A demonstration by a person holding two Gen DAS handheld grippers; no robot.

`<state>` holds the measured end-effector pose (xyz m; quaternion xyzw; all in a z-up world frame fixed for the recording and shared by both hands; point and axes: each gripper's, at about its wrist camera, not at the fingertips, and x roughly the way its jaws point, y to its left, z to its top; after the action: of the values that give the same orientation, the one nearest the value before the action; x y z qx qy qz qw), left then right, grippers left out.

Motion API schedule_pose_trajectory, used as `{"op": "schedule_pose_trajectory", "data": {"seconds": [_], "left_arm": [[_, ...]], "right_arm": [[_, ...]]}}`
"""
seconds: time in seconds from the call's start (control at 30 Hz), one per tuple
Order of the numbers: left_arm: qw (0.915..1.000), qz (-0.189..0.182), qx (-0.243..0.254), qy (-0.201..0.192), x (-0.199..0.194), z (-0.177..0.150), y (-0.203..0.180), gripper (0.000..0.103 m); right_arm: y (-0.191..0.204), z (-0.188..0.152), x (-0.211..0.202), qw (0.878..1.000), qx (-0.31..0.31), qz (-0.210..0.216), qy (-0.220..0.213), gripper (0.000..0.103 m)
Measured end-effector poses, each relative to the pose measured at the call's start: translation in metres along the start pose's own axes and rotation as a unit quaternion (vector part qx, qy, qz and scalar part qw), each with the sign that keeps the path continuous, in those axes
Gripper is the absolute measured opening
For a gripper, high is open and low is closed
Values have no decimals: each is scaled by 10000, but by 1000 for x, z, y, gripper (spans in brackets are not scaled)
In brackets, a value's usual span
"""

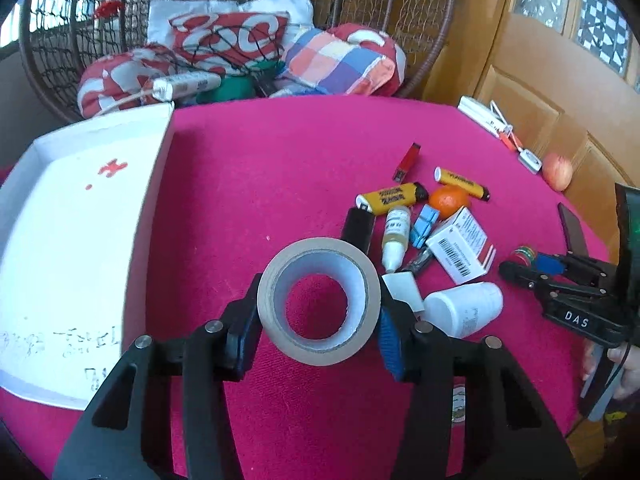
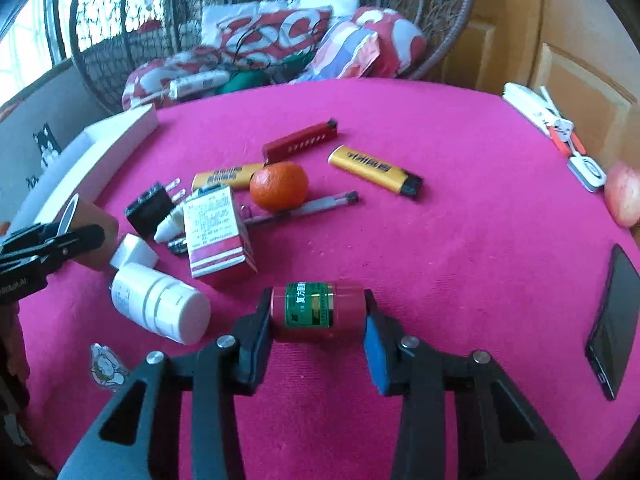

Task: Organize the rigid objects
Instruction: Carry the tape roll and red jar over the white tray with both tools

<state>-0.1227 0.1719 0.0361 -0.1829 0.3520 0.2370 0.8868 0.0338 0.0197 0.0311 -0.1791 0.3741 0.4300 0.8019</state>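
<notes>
My left claw [image 1: 319, 312] grips the roll of tape [image 1: 319, 301], pads pressed on its two outer sides; the roll's hole faces my camera, its axis running along the claw's pointing line. My right claw [image 2: 318, 316] is clamped on a small red jar with a green label [image 2: 318, 310], lying sideways, long axis across from pad to pad, low over the pink worktop [image 2: 440, 240].

White box [image 1: 80, 240] sits at the left on the worktop, open top. I see only red marks and some writing on its inner floor, no objects in it.

Clutter between the claws: white pill bottle [image 2: 160, 306] on its side, cap toward my right camera; red-and-white carton [image 2: 218, 232]; dropper bottle [image 1: 396, 236], tip toward my left camera; black plug [image 2: 150, 206]; orange [image 2: 279, 185]; two yellow lighters [image 2: 376, 170] [image 2: 224, 176]; red lighter [image 2: 300, 142], long axis slanting up to the right. Phone [image 2: 612, 320] lies flat at the right edge; apple [image 2: 624, 196] beyond it.
</notes>
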Motion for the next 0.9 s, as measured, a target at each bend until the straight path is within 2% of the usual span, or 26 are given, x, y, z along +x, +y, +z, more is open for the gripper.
{"op": "schedule_pose_trajectory", "data": {"seconds": [0.23,0.4,0.63,0.9], "left_arm": [[9989,-23,-103,-448,-31,7,-3,49],[9975,79,-80,-700,-55,14,-7,49],[9934,270,-2,-1119,-88,19,-8,49],[9909,360,-173,-1285,-105,18,7,49]], "right_arm": [[7,12,-47,9966,144,209,-783,40],[24,26,-79,9906,-8,383,-1317,40],[44,42,-95,9856,-184,534,-1597,40],[63,54,-105,9814,-308,661,-1777,40]]}}
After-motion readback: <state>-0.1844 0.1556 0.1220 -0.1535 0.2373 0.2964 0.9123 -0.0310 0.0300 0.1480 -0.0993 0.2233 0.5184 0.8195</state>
